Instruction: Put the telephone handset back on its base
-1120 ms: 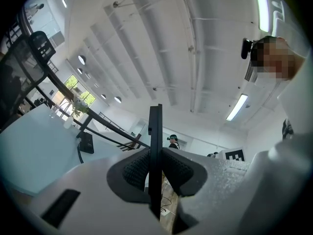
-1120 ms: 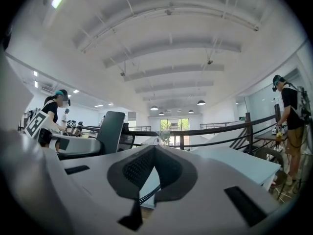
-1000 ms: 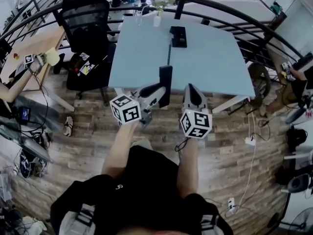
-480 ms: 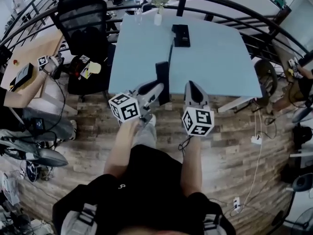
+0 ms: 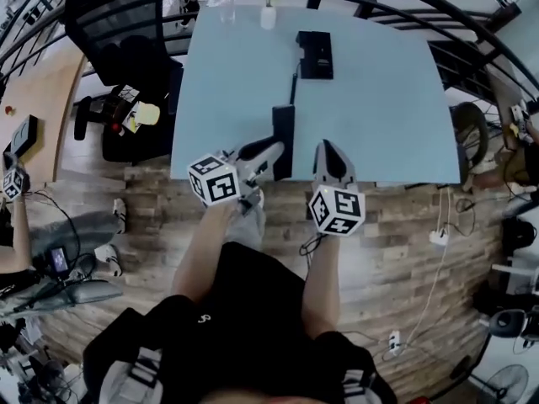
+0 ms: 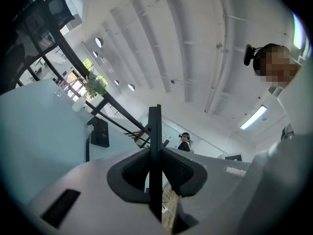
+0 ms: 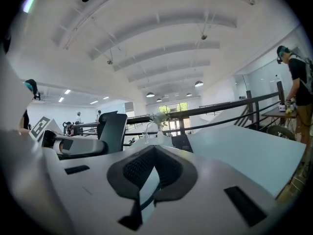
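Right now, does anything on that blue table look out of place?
Yes: the telephone handset is off its base. The left tongs clamp it over the table's near edge, while the base sits farther back, toward the white vase. Nothing looks spilled or broken.

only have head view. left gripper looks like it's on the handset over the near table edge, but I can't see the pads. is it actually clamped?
Observer: Yes. In the left gripper view, the left gripper has its pads pressed on both flat sides of the handset, which is seen edge-on.
Operator: right one carrying anything?
Observer: No. The right gripper view shows the right gripper with its pads meeting at the tips and nothing between them.
Operator: handset straight in the grip?
Observer: In the left gripper view it runs straight up the middle between the pads and sticks out past them.
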{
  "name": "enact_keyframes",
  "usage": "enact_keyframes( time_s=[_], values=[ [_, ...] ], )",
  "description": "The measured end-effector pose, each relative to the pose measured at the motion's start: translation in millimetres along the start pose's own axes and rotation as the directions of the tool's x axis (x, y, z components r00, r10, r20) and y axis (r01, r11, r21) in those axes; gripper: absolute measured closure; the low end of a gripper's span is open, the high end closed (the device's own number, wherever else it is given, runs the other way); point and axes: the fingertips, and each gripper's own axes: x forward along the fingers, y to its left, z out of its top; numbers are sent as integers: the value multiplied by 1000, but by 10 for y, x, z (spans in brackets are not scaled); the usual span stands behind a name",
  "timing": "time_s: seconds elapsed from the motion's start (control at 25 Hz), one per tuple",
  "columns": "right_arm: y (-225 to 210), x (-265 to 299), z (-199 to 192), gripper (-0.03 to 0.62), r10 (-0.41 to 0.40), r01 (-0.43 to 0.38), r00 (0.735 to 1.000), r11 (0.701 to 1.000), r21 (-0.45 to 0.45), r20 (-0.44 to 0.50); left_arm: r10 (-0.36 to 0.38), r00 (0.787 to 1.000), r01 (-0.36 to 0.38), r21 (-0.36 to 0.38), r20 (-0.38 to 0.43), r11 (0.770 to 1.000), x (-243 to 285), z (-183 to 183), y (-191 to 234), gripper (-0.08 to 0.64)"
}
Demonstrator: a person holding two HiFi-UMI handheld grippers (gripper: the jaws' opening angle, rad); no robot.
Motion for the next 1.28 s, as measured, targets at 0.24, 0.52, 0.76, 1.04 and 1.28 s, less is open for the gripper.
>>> enact_keyframes(
  time_s=[0.24,0.52,0.76,1.04,1.28],
  values=[
    [-273,806,-14,598,-17,19,999,999,44,-39,-6,999,4,-39,-54,999,481,268,627,488],
    [-534,1387,-75,598,-46,52,994,997,63,-95,-17,995,7,-95,-101,995,933,421,1182,489],
    [-817,1606,-120,598,-51,60,988,997,58,-146,2,995,-16,-139,-103,990,1188,384,1397,488],
    [-800,1820,-238,598,13,0,982,997,71,-188,51,995,-65,-169,-86,983,1295,376,1613,488],
    [-856,2066,-297,598,38,-30,976,999,40,-217,63,996,-74,-192,-60,979,1493,437,1991,489]
  ],
)
